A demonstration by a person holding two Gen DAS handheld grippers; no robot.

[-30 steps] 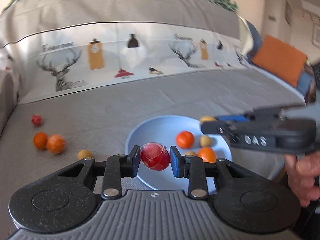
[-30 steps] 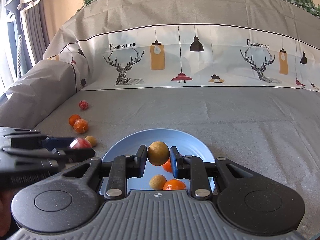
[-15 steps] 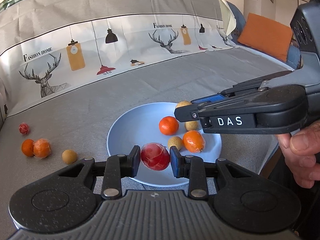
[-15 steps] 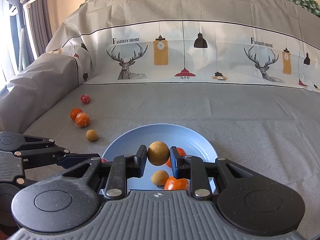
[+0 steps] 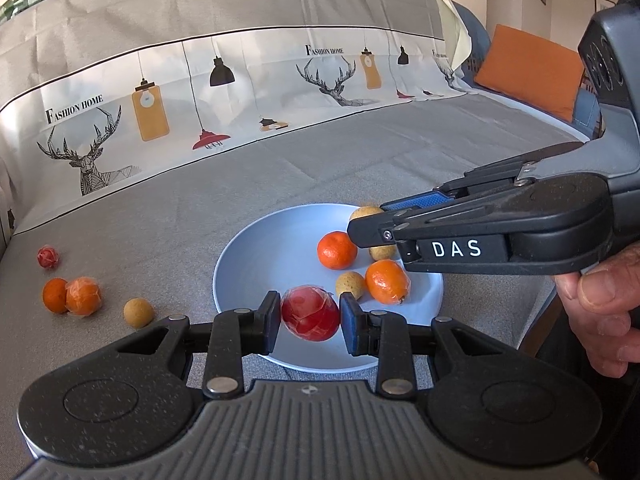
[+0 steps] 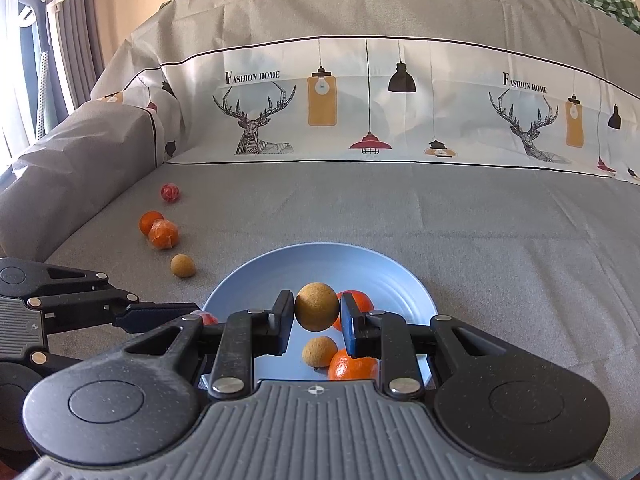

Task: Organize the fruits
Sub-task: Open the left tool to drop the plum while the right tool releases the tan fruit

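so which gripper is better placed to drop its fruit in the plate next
Right, probably. The right gripper holds its tan fruit over the blue plate's middle; the left gripper holds its red fruit over the near rim.

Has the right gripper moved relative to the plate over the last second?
No. In its own view the right gripper holds the brown fruit over the plate much as before.
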